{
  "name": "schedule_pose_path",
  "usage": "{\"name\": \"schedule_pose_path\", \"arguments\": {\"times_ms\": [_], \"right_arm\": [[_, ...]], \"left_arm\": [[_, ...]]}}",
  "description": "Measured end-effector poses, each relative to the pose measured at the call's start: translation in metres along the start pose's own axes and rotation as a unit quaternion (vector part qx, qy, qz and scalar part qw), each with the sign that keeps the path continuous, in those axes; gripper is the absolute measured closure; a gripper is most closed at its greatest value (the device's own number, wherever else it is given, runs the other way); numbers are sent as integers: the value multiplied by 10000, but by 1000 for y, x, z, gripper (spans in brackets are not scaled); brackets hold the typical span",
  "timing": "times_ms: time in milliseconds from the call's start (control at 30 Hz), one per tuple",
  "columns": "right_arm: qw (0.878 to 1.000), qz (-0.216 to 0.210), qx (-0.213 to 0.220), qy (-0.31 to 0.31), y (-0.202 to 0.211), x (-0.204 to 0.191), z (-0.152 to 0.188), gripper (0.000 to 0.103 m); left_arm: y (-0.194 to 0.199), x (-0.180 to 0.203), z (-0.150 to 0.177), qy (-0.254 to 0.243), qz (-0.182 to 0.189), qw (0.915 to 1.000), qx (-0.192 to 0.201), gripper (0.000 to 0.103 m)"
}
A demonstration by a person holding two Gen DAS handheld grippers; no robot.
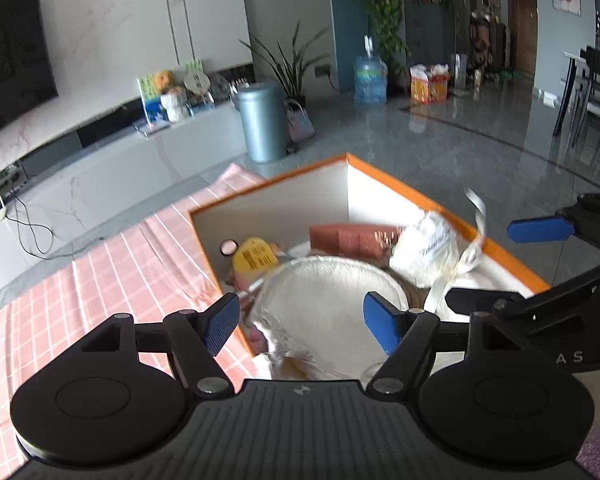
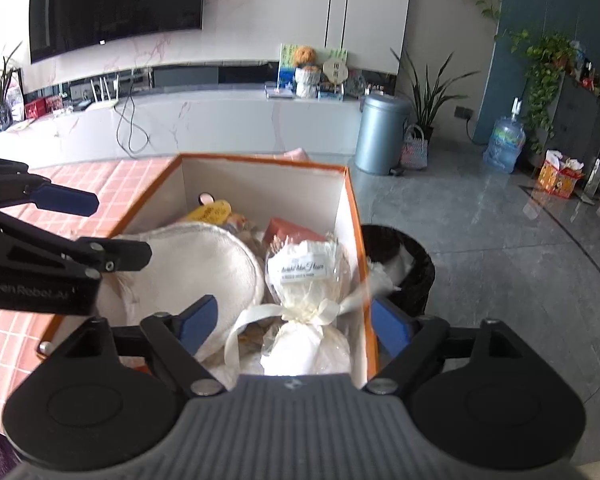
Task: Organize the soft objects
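Both claws hang released over the orange-rimmed box (image 2: 356, 216), nothing between their blue pads. The left gripper (image 1: 300, 322) spreads above the near end of the box, over the white fleecy cushion (image 1: 324, 300) that lies inside it. The right gripper (image 2: 294, 322) hangs beside it, above the cellophane-wrapped white bundle (image 2: 304, 304) tied with a cream ribbon (image 2: 256, 316).

The cushion fills the near left of the box. The bundle lies just beside it against the right wall, its labelled top towards the middle. Farther in sit a reddish-brown block (image 2: 292, 232) and a yellow tagged item (image 2: 212, 212), toward the far wall. The box stands on a pink checked cloth (image 1: 112, 264); past its right wall is a black bin (image 2: 400, 264) on the floor.

The soft objects appear stowed, so the risk lies in leaving. The ribbon loops up right beneath the right claw; a pad could snag it and drag the bundle out, perhaps over the wall into the bin. The two tools are close, so a careless sideways pull could knock them together or shove the box across the cloth.
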State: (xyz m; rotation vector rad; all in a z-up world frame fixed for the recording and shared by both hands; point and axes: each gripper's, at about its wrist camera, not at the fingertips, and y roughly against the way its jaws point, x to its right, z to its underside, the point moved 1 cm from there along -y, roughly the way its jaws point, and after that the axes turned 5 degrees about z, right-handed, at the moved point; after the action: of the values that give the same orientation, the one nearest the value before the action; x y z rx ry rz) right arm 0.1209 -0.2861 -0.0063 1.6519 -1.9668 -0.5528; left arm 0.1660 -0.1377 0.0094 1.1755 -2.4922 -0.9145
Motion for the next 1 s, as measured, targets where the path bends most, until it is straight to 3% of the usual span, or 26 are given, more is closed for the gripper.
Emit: {"name": "schedule_pose_path", "arguments": {"times_ms": [267,433,533,667,833,1000], "right_arm": [[9986,-32,525,-59,41,-7,-5,19],[9936,24,1098,-247,77,-12,-4,15],[9871,75,1541,-432,100,-16,-1,7],[9785,118,1992,-527,121,-27,8,5],[9779,-38,2043,-439,131,-48,20,3],[9835,-190,1739,-466,126,-66,33,3]], "left_arm": [[44,-3,-1,69,-132,9971,744,19],[73,-5,5,299,-114,9915,1259,19],[89,-6,14,395,-401,9849,1639,15],[107,-6,25,522,-605,9789,1881,9],[125,-6,41,538,-1087,9712,2051,0],[133,-1,67,645,-1716,9638,1939,0]]}}
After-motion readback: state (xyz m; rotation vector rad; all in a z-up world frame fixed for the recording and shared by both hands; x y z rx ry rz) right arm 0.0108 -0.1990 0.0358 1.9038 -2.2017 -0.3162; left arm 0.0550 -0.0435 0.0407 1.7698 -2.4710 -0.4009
